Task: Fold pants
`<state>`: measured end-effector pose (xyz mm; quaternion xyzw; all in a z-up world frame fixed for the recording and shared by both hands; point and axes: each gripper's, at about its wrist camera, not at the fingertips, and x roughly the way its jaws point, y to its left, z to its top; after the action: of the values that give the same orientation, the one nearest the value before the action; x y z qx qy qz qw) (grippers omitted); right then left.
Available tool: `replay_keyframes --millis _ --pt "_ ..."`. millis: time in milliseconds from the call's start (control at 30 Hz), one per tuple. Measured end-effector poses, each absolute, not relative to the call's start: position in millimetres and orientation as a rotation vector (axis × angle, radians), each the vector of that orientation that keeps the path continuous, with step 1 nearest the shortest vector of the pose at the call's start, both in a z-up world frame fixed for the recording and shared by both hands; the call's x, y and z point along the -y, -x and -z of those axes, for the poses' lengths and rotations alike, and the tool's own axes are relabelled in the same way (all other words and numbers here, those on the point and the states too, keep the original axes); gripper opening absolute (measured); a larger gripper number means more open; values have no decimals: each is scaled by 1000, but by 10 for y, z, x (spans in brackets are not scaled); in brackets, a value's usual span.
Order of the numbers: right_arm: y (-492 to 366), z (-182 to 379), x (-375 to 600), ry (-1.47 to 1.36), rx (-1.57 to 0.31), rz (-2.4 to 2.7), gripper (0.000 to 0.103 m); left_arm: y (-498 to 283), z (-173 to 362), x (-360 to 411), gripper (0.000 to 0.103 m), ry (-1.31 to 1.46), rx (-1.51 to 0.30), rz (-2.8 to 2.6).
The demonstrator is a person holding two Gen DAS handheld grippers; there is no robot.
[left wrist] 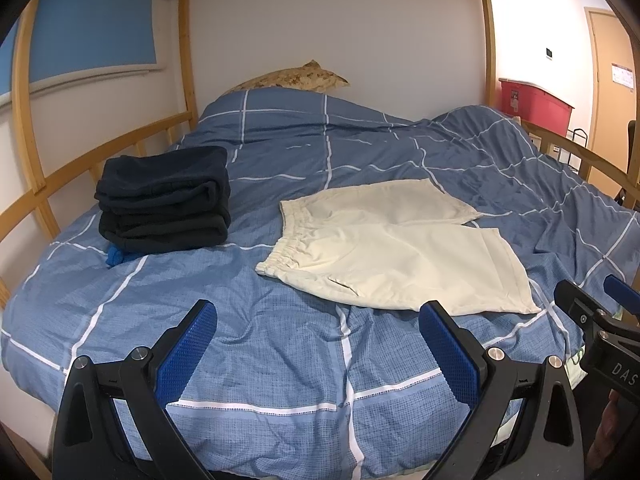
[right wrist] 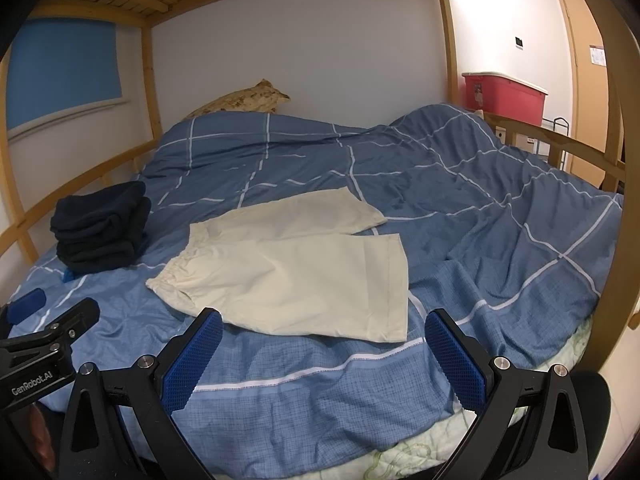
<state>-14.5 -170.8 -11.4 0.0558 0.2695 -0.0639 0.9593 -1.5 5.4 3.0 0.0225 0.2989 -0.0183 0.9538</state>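
Cream shorts (left wrist: 394, 254) (right wrist: 296, 270) lie spread flat on the blue checked duvet (left wrist: 280, 360) (right wrist: 460, 220), waistband to the left, both legs pointing right. My left gripper (left wrist: 318, 322) hovers open over the duvet, short of the shorts' near edge and holding nothing. In the right wrist view my right gripper (right wrist: 324, 330) is open too, its left pad close to the shorts' near hem, nothing between the fingers. The right gripper's body also shows at the right edge of the left wrist view (left wrist: 600, 320).
A stack of folded dark clothes (left wrist: 166, 196) (right wrist: 102, 228) sits at the left of the bed over a blue item (left wrist: 116, 255). A patterned pillow (left wrist: 288, 78) lies at the head. Wooden bunk rails (left wrist: 80, 168) (right wrist: 560, 144) flank the bed; a red bin (right wrist: 504, 94) stands beyond.
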Motion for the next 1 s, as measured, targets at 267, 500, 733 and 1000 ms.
replay_keyframes --millis 267,500,733,1000 --pt "145 117 1710 -114 -546 128 102 22 -24 -51 102 -48 -605 37" --pt "144 114 1696 -110 -545 130 102 22 -50 -61 102 -50 -602 35" --pt "146 96 1669 -96 -539 129 102 46 -91 -90 102 -65 -590 36" --pt "145 96 1662 -95 -539 130 102 29 -80 -105 102 -62 -583 32"
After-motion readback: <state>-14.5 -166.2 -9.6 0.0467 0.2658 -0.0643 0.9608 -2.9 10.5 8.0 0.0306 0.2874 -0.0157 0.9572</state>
